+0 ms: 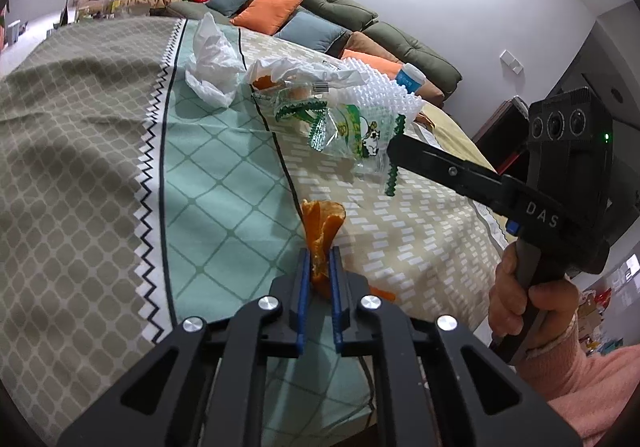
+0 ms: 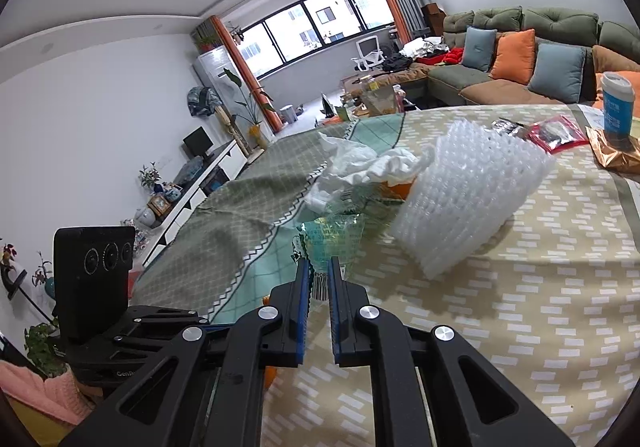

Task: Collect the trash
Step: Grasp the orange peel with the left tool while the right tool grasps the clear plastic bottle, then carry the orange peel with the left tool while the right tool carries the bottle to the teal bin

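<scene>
The left gripper [image 1: 319,267] has its jaws pinched nearly together on a piece of orange peel [image 1: 323,225], a curled, leathery strip with a pale inner side that stands up between the blue ribbed pads, lifted just above the desk [image 1: 100,151].

The right gripper [image 2: 319,279] has its jaws closed tight on the edge of a clear plastic wrapper [image 2: 332,237], a thin, crinkled film printed in green with a barcode strip showing between the pads. In the left wrist view the same wrapper [image 1: 352,131] hangs from the black finger tips, its zigzag-cut green edges dangling free above the cloth.

The desk is covered by a woven cloth in three bands: olive lattice, mint diamond grid and beige with white dashes. Just beyond the wrapper lies a white foam fruit net [image 2: 468,199], a knobbly, tubular mesh resting on its side. Beside it sits a heap of crumpled white plastic bag [image 2: 360,163] with more orange peel showing underneath. A white-lidded cup with a blue label [image 2: 618,107] stands well apart near the far edge, on a coppery foil bag.
</scene>
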